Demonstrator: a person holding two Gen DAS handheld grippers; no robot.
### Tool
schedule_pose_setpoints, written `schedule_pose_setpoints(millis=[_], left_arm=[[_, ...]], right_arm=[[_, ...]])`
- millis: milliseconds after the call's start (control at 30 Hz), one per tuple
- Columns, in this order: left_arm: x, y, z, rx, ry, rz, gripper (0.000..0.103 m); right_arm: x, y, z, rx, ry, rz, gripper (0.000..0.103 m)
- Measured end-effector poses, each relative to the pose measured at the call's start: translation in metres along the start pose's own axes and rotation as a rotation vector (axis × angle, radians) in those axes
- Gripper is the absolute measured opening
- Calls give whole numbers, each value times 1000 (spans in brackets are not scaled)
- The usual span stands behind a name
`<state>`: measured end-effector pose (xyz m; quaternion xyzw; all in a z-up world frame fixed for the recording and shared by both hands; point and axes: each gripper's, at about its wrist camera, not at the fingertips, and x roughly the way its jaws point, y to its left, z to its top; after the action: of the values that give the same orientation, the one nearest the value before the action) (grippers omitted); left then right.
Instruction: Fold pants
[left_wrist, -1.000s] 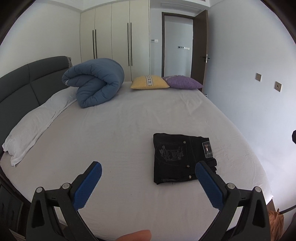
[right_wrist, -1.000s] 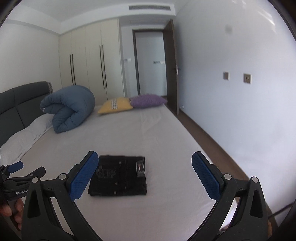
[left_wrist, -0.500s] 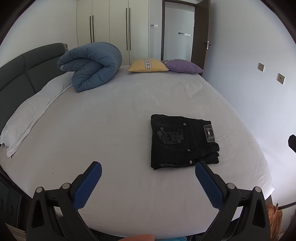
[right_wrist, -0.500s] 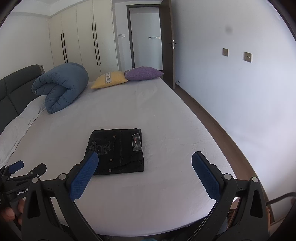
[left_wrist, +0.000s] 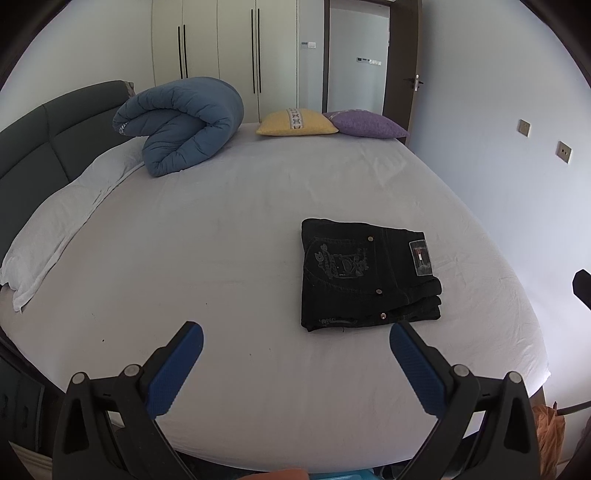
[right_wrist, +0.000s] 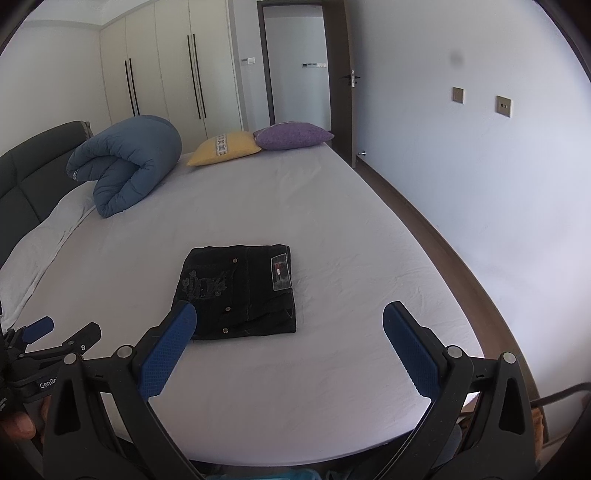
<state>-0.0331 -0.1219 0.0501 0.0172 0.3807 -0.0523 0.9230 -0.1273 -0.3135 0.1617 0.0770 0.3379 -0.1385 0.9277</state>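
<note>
Black pants (left_wrist: 365, 273) lie folded into a compact rectangle on the white bed sheet (left_wrist: 221, 258), back pocket embroidery and a label facing up. They also show in the right wrist view (right_wrist: 240, 291). My left gripper (left_wrist: 295, 339) is open and empty, held above the bed's near edge, short of the pants. My right gripper (right_wrist: 288, 317) is open and empty, held near the bed's front edge, its left finger overlapping the pants' near corner in the image. The left gripper also shows at the right wrist view's left edge (right_wrist: 51, 332).
A rolled blue duvet (left_wrist: 184, 125), a yellow pillow (left_wrist: 295, 123) and a purple pillow (left_wrist: 365, 123) lie at the far side. A white pillow (left_wrist: 62, 221) lies by the grey headboard (left_wrist: 40, 144). A wall (right_wrist: 480, 184) runs along the right.
Both grippers have pulled back and risen from the bed, so the pants sit farther up in both views. The pants have not moved. Both grippers stay open.
</note>
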Motion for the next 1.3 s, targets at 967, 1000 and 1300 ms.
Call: schedule_pose_setpoints(millis=[967, 1000, 1300], left_arm=[[-1, -3, -2, 14, 9, -11, 103], [-1, -3, -2, 15, 8, -12, 103], [-1, -5, -3, 19, 8, -13, 103]], right_arm=[[7, 15, -3, 0, 13, 16, 103], [6, 15, -3, 1, 12, 17, 103], [6, 15, -2, 2, 13, 18, 103]])
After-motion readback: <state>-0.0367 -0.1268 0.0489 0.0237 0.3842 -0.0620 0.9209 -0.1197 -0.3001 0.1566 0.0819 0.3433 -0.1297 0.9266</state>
